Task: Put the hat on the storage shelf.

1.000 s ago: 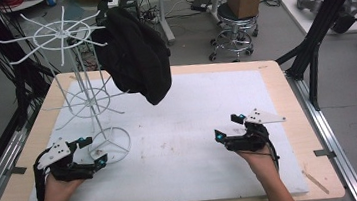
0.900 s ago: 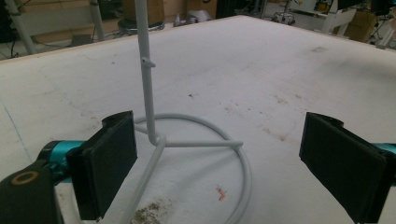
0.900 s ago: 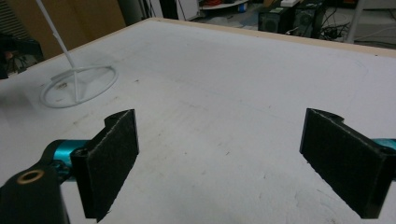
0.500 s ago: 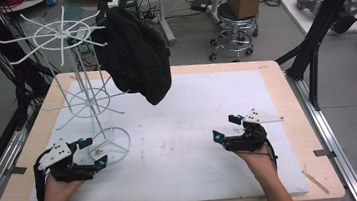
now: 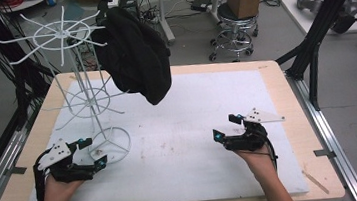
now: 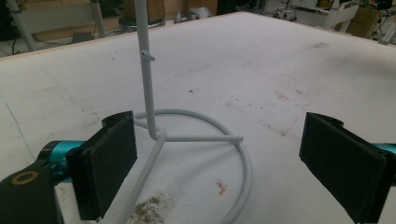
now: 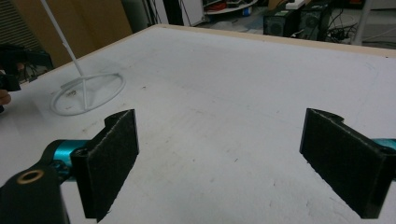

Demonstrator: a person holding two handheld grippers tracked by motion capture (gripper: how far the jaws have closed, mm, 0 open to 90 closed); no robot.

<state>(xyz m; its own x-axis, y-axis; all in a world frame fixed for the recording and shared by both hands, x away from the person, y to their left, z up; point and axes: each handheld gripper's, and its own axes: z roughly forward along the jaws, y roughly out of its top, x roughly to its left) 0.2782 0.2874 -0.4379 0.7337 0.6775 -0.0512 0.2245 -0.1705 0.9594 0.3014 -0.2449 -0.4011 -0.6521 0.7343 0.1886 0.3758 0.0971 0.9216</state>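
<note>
- Lab room, cluttered floor, stool and cardboard box behind; wooden table (image 5: 274, 70) topped with a white mat (image 5: 207, 107), faint stains on it.
- White wire rack (image 5: 83, 98) stands at the mat's left side, ring base flat on the mat, thin pole up to spoked tiers.
- Black garment (image 5: 136, 54) hangs from an upper spoke on the rack's right side, drooping clear above the mat, not touching it.
- Left gripper (image 5: 87, 153) sits low just beside the ring base; jaws spread wide, holding nothing. In the left gripper view the ring base (image 6: 233, 154) and pole (image 6: 145, 65) lie between and ahead of the pads (image 6: 109, 163), no contact.
- Right gripper (image 5: 225, 127) rests low on the right half of the mat, well apart from the rack; jaws wide apart, empty. Right gripper view shows bare mat (image 7: 243, 93) ahead and the rack's base (image 7: 88, 91) far off left.
- Change over the last second: almost none. Left gripper edges slightly nearer the base, right drifts slightly left; garment and rack unmoved.
- Judgement: work on the garment hasn't begun; hands look staged, left likely to steady the rack, right free to reach up for the cloth.
- Risk: light rack may tip if the cloth is tugged sideways.
</note>
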